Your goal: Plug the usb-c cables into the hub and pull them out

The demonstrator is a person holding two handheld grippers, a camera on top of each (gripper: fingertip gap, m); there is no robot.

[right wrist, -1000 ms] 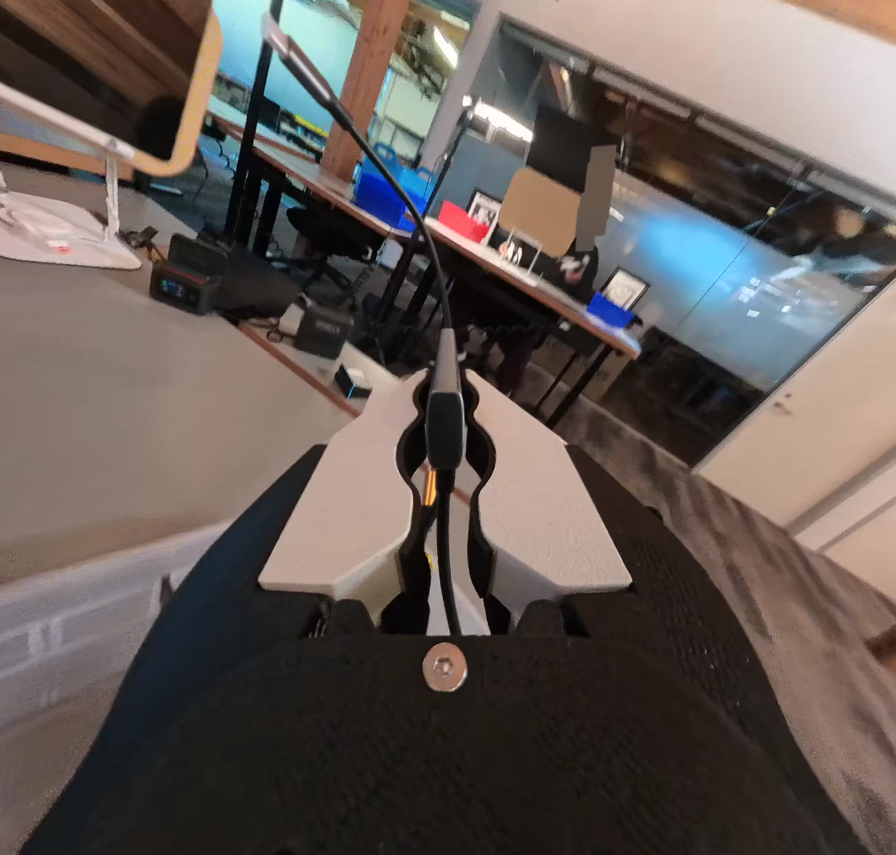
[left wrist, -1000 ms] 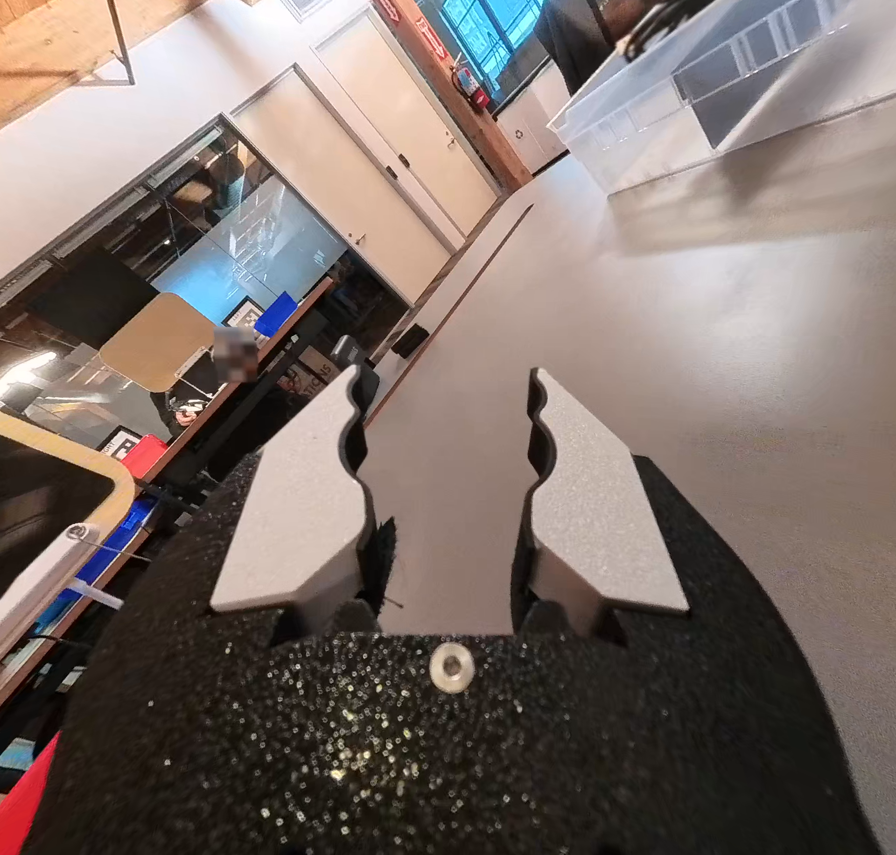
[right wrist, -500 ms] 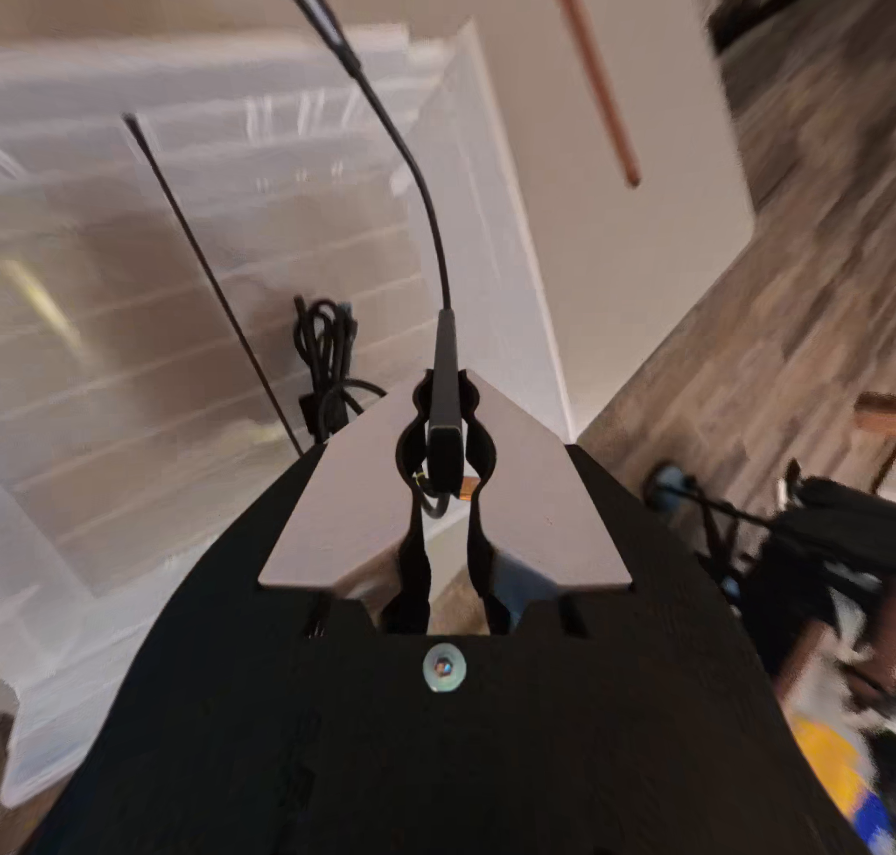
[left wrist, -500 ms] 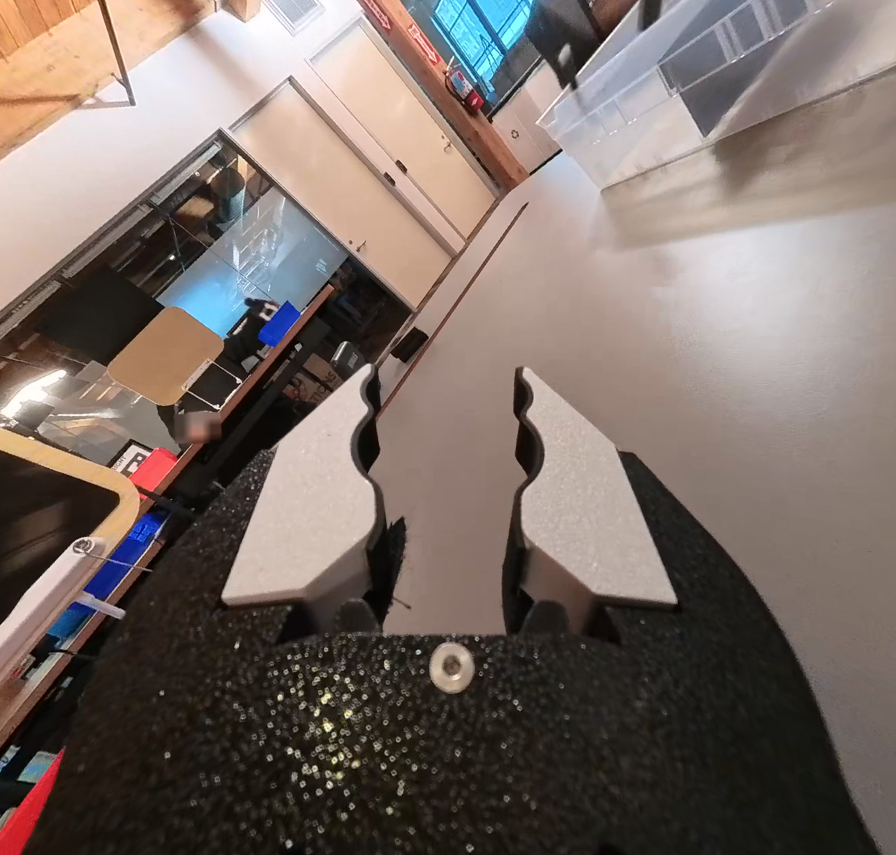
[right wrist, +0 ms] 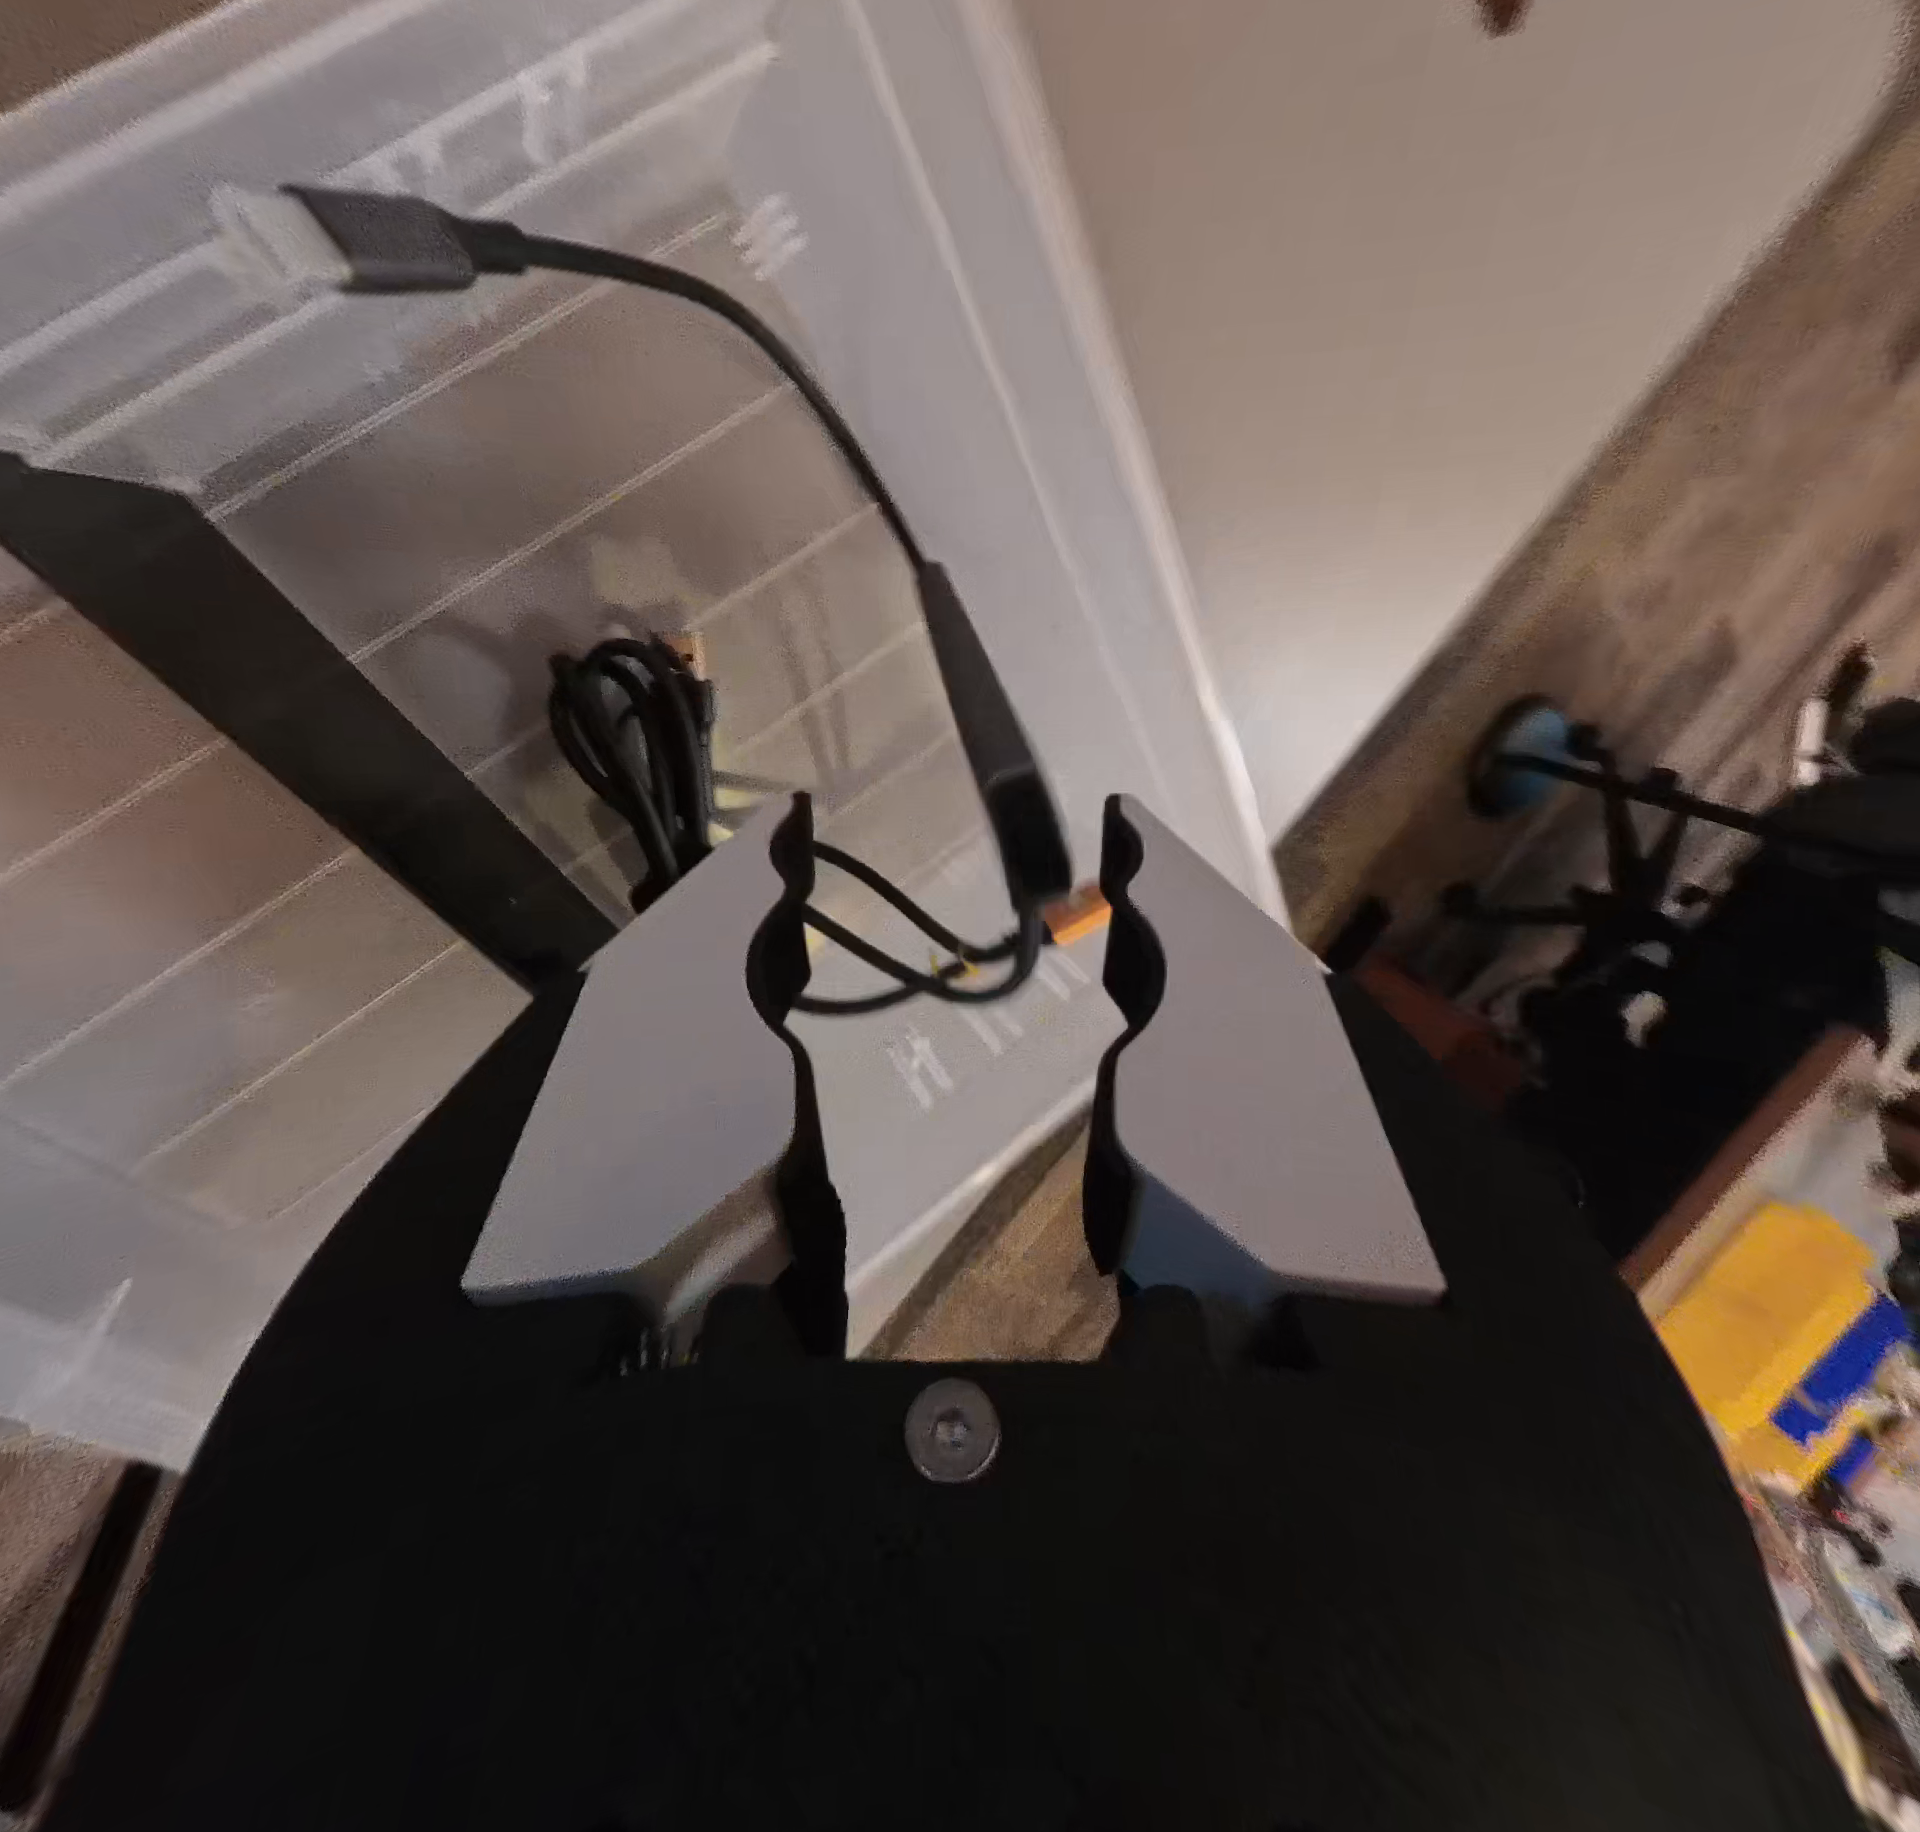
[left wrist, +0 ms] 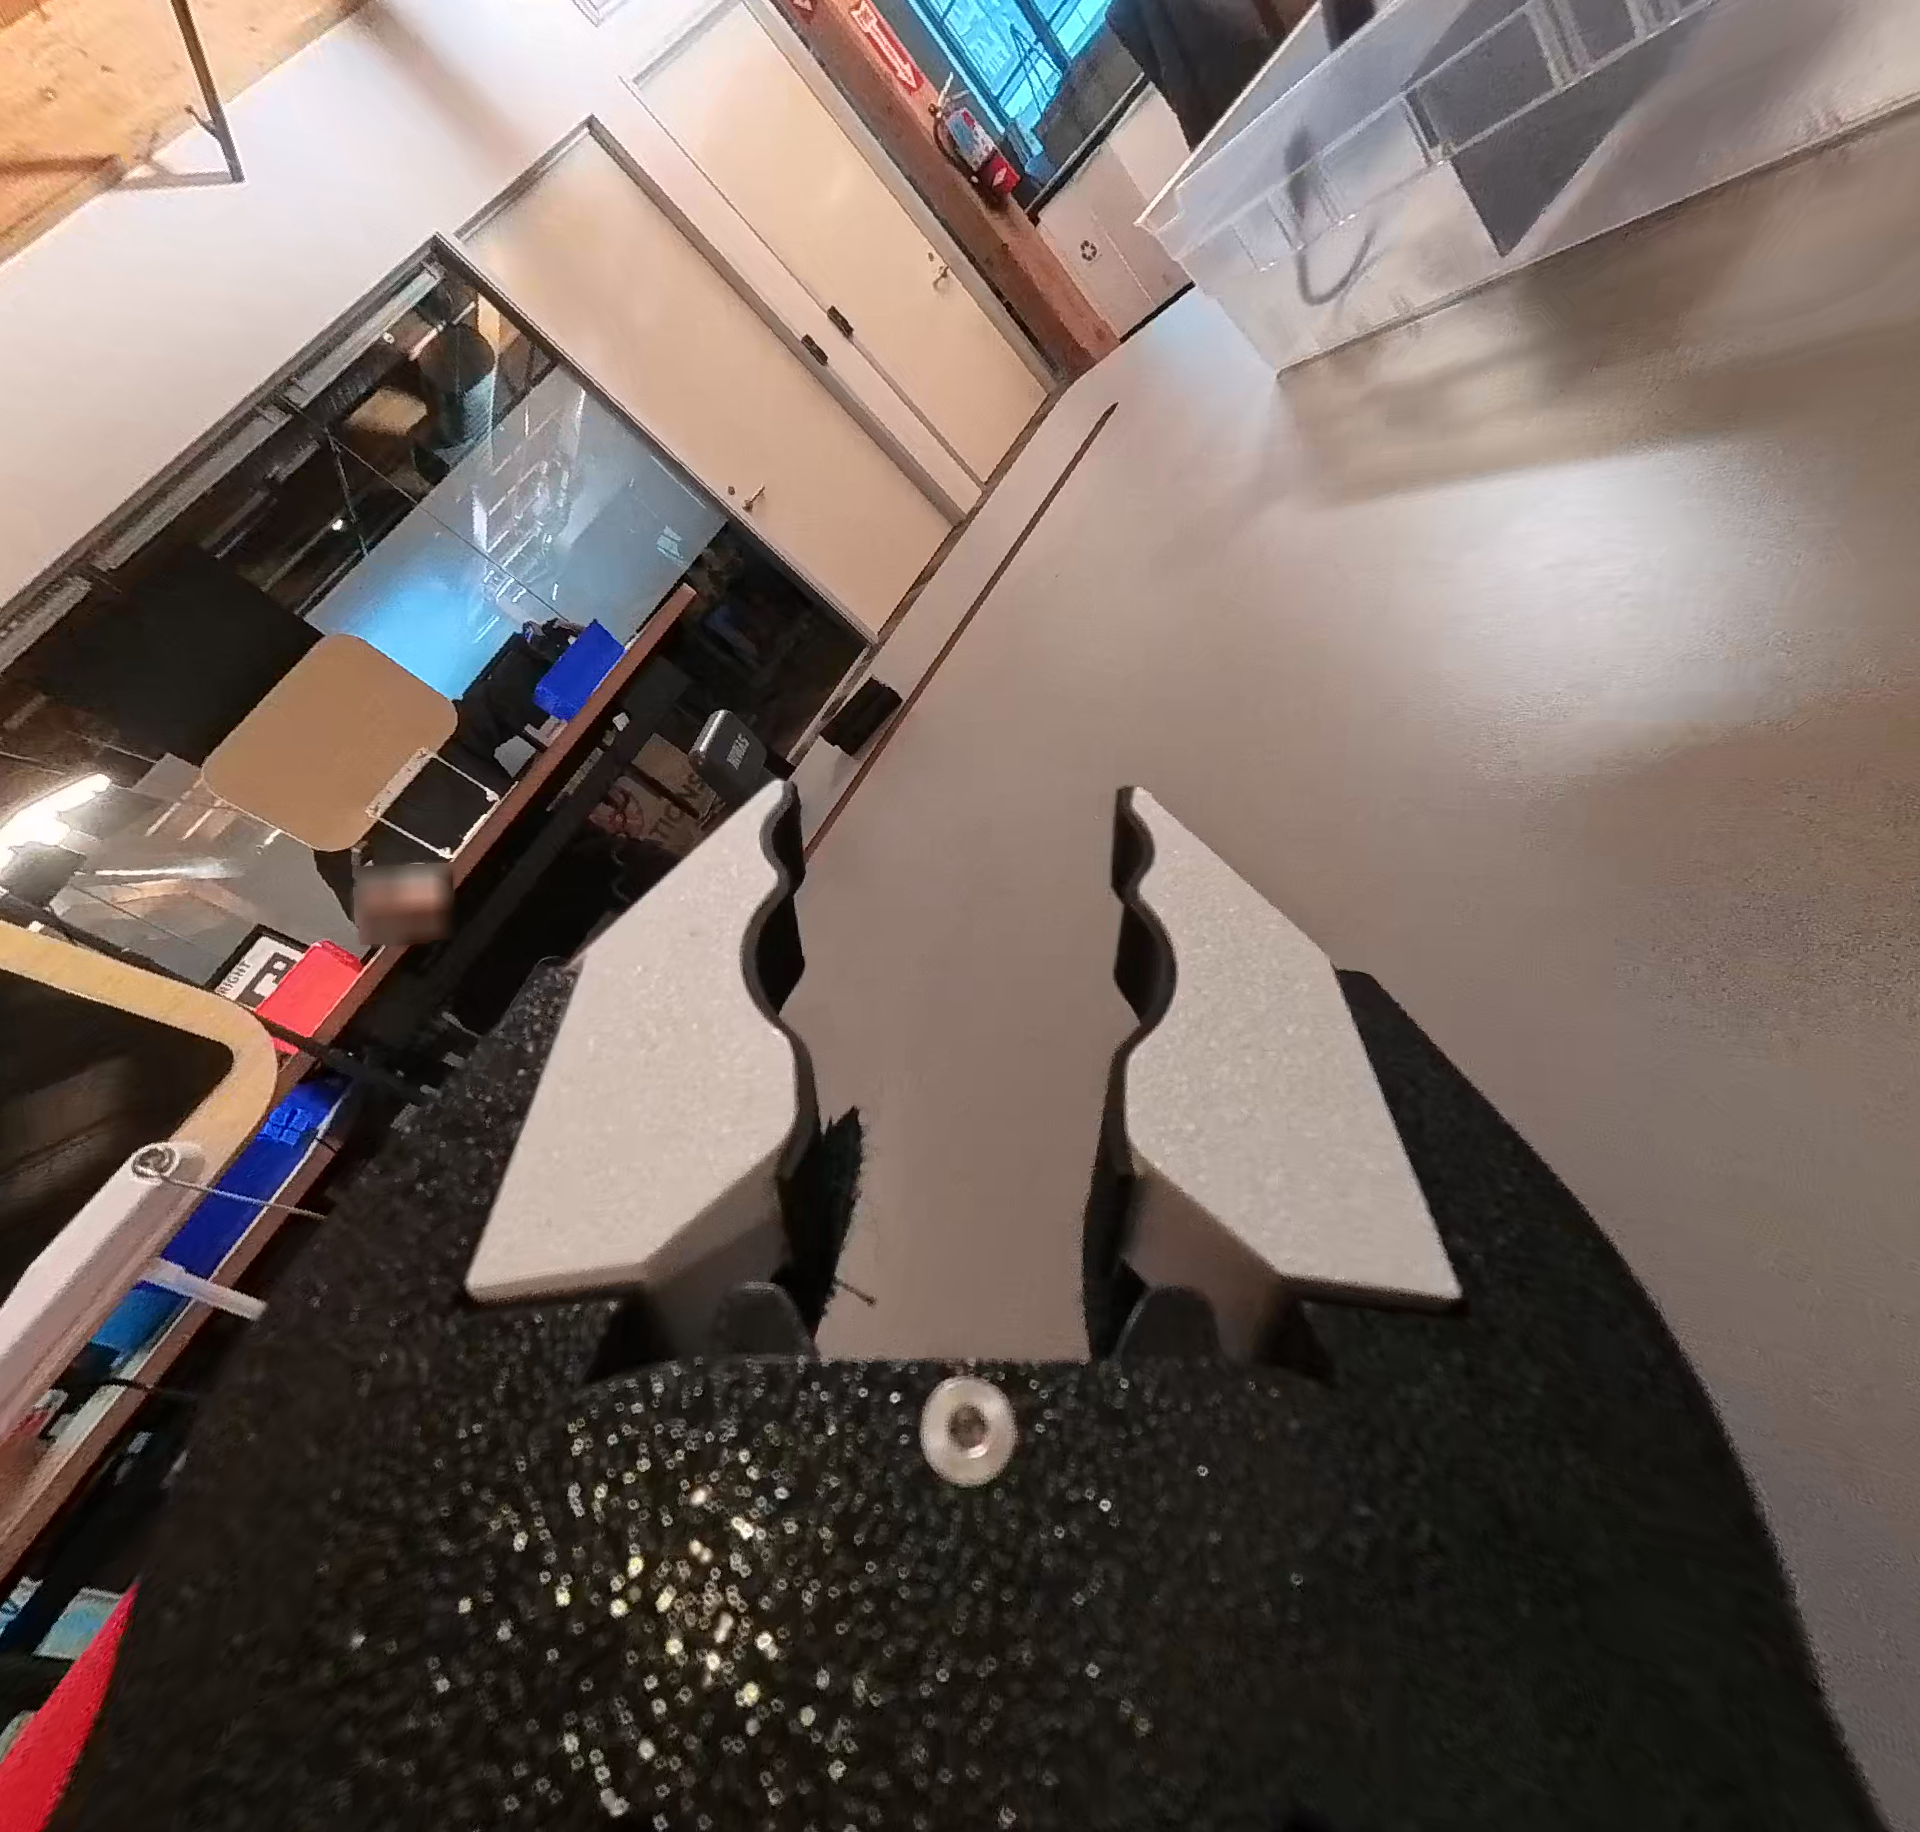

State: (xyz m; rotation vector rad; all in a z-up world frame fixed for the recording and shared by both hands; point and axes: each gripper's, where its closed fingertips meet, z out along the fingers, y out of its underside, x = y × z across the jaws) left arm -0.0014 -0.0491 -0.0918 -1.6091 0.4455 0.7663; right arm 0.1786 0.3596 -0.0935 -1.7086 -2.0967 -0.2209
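USB-C cable (right wrist: 966,660) hangs free over the clear bin (right wrist: 935,224); right tool (right wrist: 951,816) and left tool (left wrist: 956,806) both gape.

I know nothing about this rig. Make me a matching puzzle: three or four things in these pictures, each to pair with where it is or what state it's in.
Things:
1. left gripper
2. right gripper
3. black cable
4. coiled cable bundle

States:
A. lying in the clear plastic bin
B. open above the grey table
C. open over the bin
D. loose, beside one finger

Pairs: 1-B, 2-C, 3-D, 4-A
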